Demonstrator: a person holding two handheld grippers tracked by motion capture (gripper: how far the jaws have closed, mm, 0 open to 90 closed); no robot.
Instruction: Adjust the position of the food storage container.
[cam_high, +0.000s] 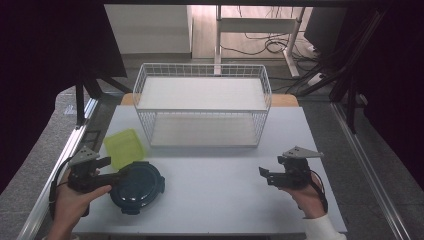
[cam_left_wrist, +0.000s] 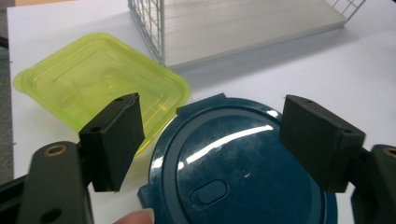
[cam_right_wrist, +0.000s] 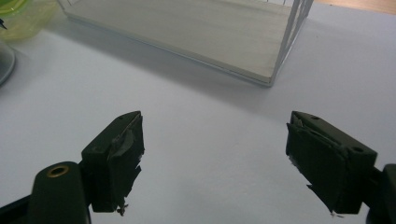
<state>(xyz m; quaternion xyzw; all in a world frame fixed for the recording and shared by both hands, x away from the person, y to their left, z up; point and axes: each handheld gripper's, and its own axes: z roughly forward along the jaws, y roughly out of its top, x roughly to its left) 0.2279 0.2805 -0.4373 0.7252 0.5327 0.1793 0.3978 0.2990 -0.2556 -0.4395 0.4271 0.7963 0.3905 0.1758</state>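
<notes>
1. Left gripper (cam_left_wrist: 210, 140): jaws spread wide, pads clear of everything. Nothing grasped.
2. Blue lid (cam_left_wrist: 238, 172) sits on the table (cam_high: 225, 200) directly under and between the left jaws, near-left area in the high view. The gripper hovers over its left edge there.
3. Green lid (cam_left_wrist: 100, 81) lies flat just beyond the blue lid, edges meeting or overlapping; can't tell which.
4. Right gripper (cam_right_wrist: 215, 158): released, jaws wide over bare table, well apart from both lids.
5. Wire rack (cam_high: 202, 102) stands farther back, centre.

round container (cam_high: 136, 186) front-left on table (cam_high: 220, 195) | square lid (cam_high: 124, 147) just behind | wire rack (cam_high: 202, 105) rear centre
</notes>
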